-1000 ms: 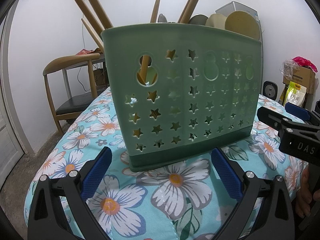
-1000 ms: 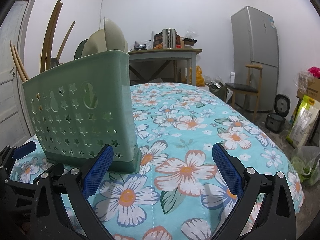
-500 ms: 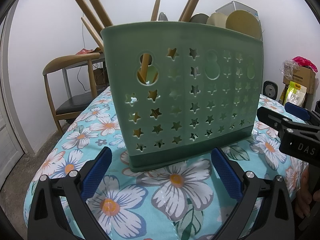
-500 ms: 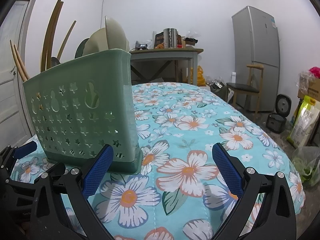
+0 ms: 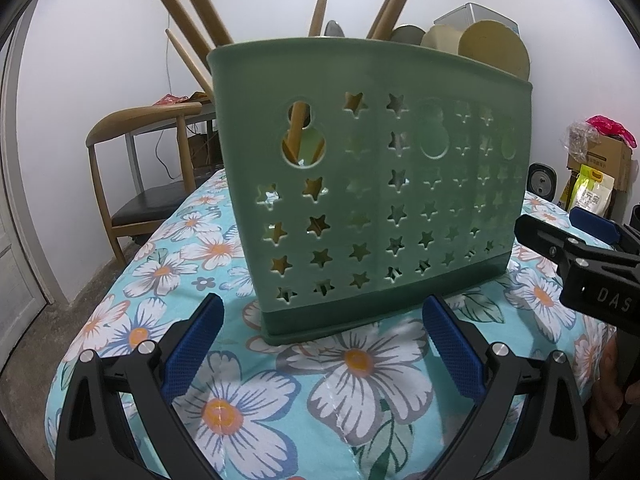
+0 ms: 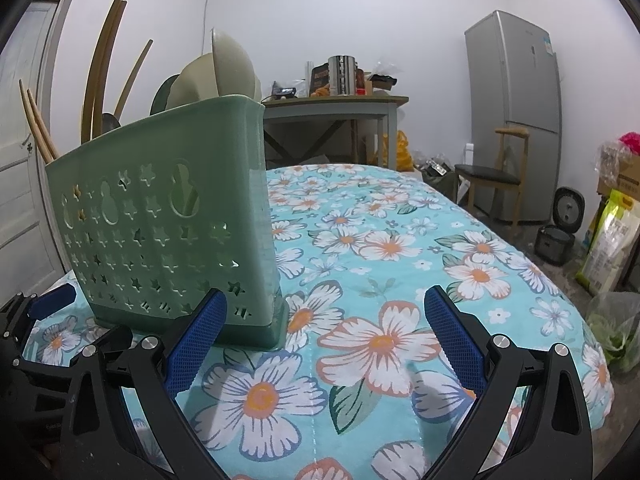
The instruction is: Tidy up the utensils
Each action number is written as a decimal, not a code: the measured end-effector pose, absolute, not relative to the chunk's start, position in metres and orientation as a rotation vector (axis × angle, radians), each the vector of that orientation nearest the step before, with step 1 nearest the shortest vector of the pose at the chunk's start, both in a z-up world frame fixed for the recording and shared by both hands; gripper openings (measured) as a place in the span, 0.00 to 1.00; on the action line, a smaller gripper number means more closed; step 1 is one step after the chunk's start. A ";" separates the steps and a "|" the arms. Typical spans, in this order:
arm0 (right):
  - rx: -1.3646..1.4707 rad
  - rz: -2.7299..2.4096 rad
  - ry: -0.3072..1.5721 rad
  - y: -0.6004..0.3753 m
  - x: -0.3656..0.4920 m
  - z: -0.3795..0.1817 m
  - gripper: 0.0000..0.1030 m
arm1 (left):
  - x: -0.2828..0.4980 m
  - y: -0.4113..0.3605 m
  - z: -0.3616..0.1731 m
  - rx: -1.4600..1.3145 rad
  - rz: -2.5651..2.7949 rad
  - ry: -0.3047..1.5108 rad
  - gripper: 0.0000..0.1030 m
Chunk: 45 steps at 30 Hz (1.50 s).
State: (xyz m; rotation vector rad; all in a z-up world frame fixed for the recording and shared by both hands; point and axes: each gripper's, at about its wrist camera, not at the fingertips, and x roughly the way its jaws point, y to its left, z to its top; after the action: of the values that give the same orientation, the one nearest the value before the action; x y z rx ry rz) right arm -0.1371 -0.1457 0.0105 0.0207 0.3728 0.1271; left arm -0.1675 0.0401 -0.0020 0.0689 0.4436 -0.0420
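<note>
A green plastic utensil holder with star-shaped holes stands upright on the floral tablecloth. Wooden handles and pale spoon bowls stick out of its top. My left gripper is open just in front of the holder's base, holding nothing. In the right wrist view the holder stands to the left, with wooden handles and spoon bowls above its rim. My right gripper is open over the cloth by the holder's right corner, empty. The right gripper's body shows at the left view's right edge.
A wooden chair stands beyond the table's left end. Boxes and bags sit on the floor at the right. A grey fridge, another chair, a side table with cans and a rice cooker lie beyond the cloth.
Both views have shifted very slightly; the holder sits a touch higher in the left view. Both grippers stay open and empty.
</note>
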 end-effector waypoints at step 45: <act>0.011 0.128 0.367 -0.143 -0.144 0.013 0.92 | -0.167 0.047 0.001 0.066 -0.029 0.434 0.95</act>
State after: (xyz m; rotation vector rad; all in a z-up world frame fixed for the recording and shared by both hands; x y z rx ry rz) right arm -0.1440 -0.1433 0.0132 0.0105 0.3674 0.1277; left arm -0.1673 0.0473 0.0005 0.0665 0.4337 -0.0292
